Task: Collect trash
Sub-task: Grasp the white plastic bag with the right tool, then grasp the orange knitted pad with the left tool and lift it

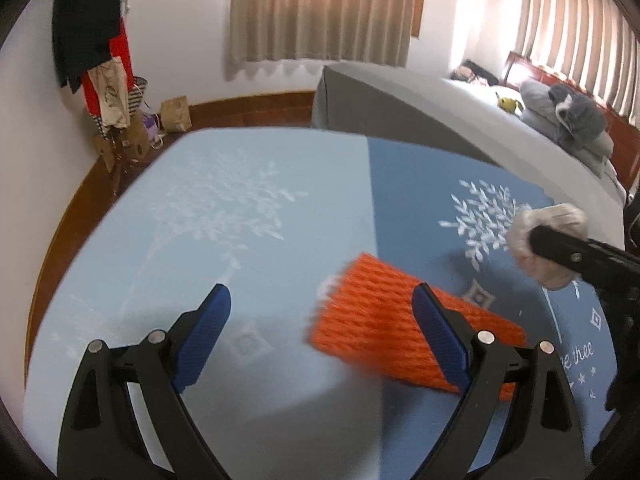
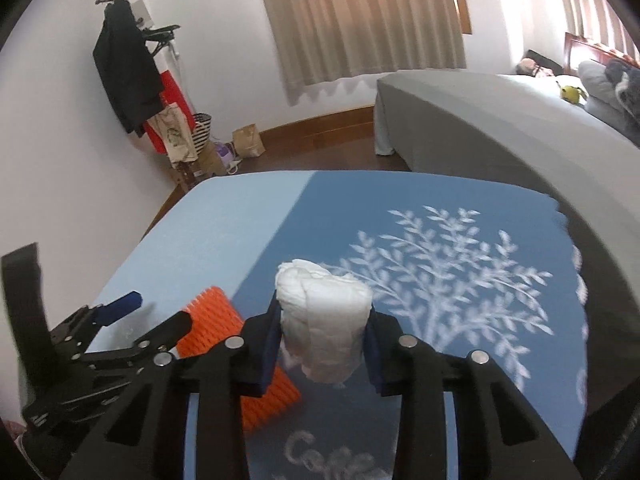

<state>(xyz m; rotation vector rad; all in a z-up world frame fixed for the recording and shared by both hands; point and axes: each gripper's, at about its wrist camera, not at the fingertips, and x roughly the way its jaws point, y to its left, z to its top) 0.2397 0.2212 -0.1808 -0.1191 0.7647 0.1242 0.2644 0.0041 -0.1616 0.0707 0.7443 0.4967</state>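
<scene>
R hand-held gripper (image 2: 324,334) clamped on a crumpled white tissue wad (image 2: 322,316), both blue pads pressing its sides; wad bulges above and below the jaws, lumpy, soft folds, held above the dark-blue half of the tabletop (image 2: 460,200). Seen from the L wrist cam, same wad (image 1: 560,216) sits at far right.

L hand-held gripper (image 1: 320,320) jaws wide apart, nothing between them, hovering w/ its right finger overlapping an orange foam net sleeve (image 1: 380,320). Sleeve is ribbed mesh, flat-ish rectangle, lying on the tabletop across the light/dark blue seam, slightly blurred. Whether the finger touches it: can't tell.

Cloth has white tree print (image 2: 448,264) and lettering near the front edge. Beyond: grey bed (image 2: 460,120), beige curtains (image 2: 360,20), coat rack (image 2: 128,64) w/ dark jacket and bags, brown paper bag (image 2: 248,142) on the floor.
</scene>
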